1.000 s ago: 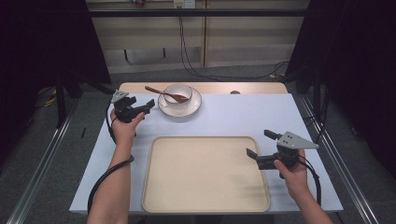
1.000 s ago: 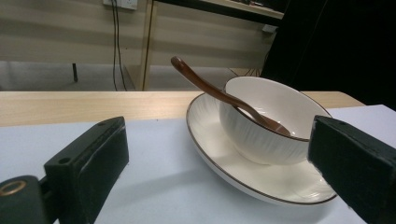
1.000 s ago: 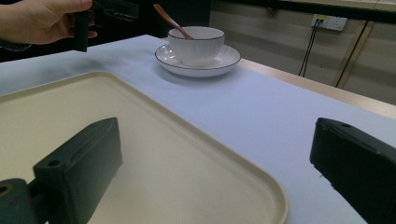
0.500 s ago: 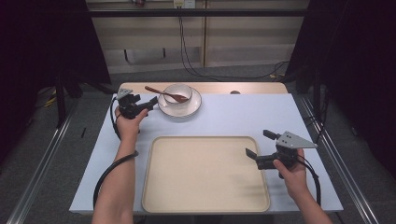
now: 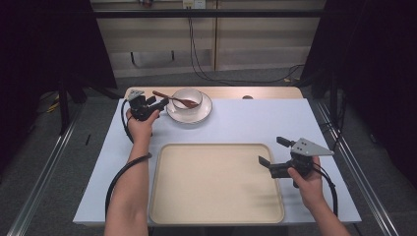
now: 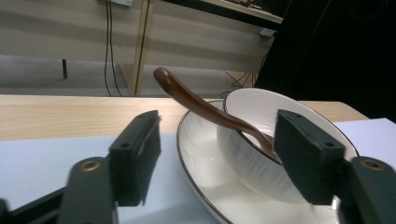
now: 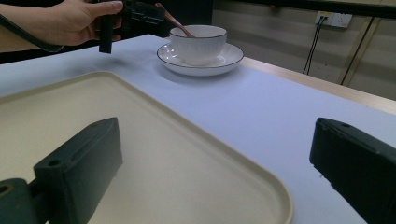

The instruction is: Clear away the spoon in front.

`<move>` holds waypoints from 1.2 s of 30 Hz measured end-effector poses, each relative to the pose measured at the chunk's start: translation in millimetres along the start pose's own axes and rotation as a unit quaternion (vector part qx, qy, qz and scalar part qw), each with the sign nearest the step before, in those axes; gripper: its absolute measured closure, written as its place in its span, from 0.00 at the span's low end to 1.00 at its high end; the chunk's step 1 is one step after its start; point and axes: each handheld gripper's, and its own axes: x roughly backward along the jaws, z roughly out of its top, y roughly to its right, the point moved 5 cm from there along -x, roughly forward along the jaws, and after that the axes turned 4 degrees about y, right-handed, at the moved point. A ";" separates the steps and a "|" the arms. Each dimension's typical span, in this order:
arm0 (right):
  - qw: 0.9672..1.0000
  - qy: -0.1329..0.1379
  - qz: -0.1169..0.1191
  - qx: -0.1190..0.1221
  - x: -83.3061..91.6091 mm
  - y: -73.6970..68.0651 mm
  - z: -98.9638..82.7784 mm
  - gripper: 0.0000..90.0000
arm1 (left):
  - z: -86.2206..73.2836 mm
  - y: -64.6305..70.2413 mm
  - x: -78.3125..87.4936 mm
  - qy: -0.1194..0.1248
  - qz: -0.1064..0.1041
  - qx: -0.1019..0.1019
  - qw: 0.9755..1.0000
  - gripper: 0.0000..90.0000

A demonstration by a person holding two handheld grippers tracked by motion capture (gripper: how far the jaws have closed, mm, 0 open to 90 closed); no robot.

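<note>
A white bowl (image 5: 188, 97) stands on a white saucer (image 5: 191, 117) at the back of the table, with a brown wooden spoon (image 5: 169, 98) leaning out of it to the left. My left gripper (image 5: 161, 103) sits at the saucer's left edge by the spoon's handle. In the left gripper view its jaws frame the spoon handle (image 6: 187, 95), the saucer rim (image 6: 194, 154) and the bowl (image 6: 261, 116); they have just been closing, and the pads touch nothing. My right gripper (image 5: 270, 150) is open over the right edge of the beige tray (image 5: 216, 196).
The tray (image 7: 140, 140) covers the near middle of the pale blue table top. A bare wooden strip runs along the far edge behind the saucer (image 7: 229, 58). Cables trail from both grippers toward the near table edge.
My left gripper has moved right, up to the saucer's edge under the spoon handle, and its jaws have narrowed. The right gripper has kept still.
</note>
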 end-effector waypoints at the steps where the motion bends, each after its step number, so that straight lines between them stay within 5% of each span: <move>1: 1.000 0.001 -0.001 -0.002 0.3 0.0 0.4 0.02 | 0.5 -0.4 -0.3 0.003 0.000 0.000 1.000 0.42; 6: 1.000 0.001 -0.001 -0.001 0.6 0.6 0.3 0.02 | 4.3 2.0 -3.6 0.017 -0.003 0.017 1.000 0.45; 26: 1.000 -0.001 0.000 0.000 0.7 0.0 -0.1 0.02 | 0.0 3.1 -15.0 0.000 0.010 0.032 0.999 0.54; 36: 1.000 -0.004 0.004 0.002 0.7 -1.1 -0.7 0.02 | 3.3 4.1 -15.5 0.021 0.008 0.054 0.998 0.70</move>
